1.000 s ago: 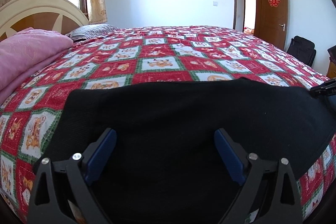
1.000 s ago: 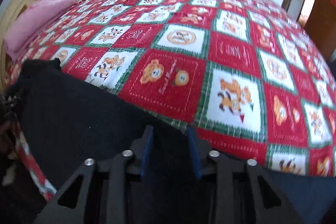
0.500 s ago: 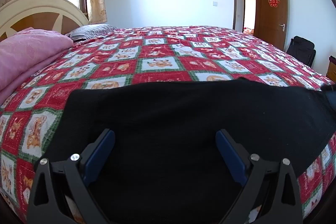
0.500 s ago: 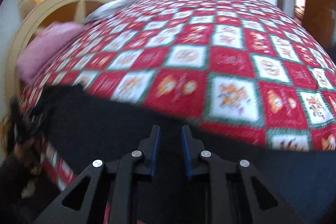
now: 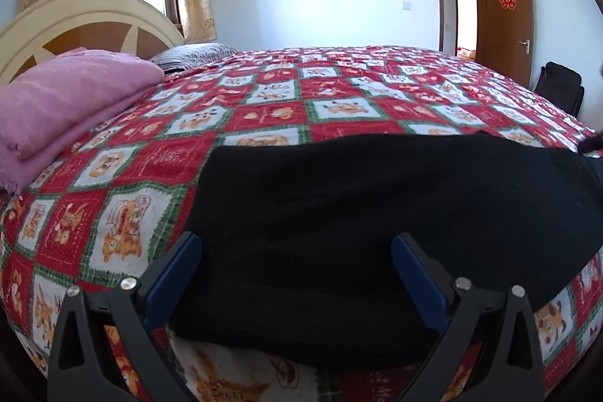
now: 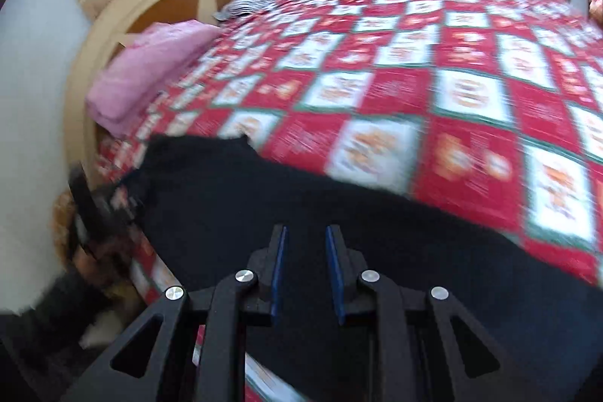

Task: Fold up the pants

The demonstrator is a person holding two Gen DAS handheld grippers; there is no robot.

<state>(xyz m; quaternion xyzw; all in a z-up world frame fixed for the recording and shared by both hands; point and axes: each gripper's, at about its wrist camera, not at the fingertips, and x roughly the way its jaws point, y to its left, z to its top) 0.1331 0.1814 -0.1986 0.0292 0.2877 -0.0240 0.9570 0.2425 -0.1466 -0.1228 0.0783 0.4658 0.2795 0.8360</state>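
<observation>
Left gripper (image 5: 294,274), right gripper (image 6: 303,262): black frames, blue jaws, silver screws.

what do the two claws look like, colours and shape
Both match: the left claw and right claw have black angular frames with triangular cut-outs, silver round rivets at the joints, and flat blue pads lining the inner finger faces. No cables or markings show.

Black pants (image 5: 377,213), plain dark knit-looking fabric, lie flat across the near edge of the bed, stretched sideways in a long band. Far edge runs fairly straight, near edge hangs slightly over the bed side. Left end (image 6: 196,168) is bunched and uneven. Right-wrist view blurred.
</observation>
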